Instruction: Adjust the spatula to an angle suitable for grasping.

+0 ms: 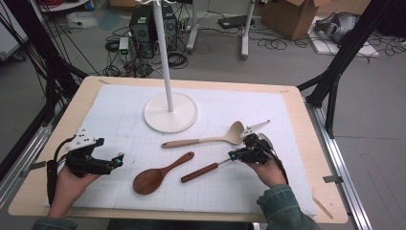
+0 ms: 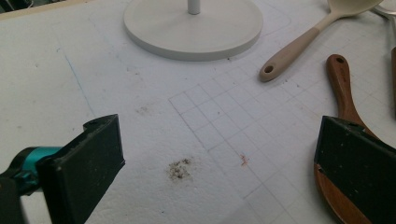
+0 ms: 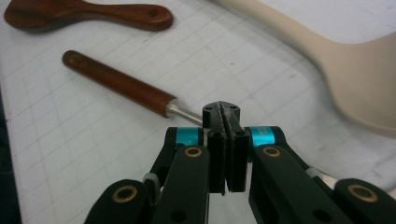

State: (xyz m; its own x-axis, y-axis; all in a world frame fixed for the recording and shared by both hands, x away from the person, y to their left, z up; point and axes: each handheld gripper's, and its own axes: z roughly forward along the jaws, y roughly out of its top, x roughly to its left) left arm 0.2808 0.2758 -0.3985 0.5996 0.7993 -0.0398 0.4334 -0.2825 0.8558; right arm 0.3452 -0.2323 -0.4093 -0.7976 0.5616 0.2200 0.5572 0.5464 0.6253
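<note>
The right gripper has its jaws clamped on the thin metal shank of the utensil with the reddish-brown wooden handle, which lies on the white gridded mat between the dark wooden spoon and the beige spoon. The left gripper rests on the mat, jaws wide apart and empty.
</note>
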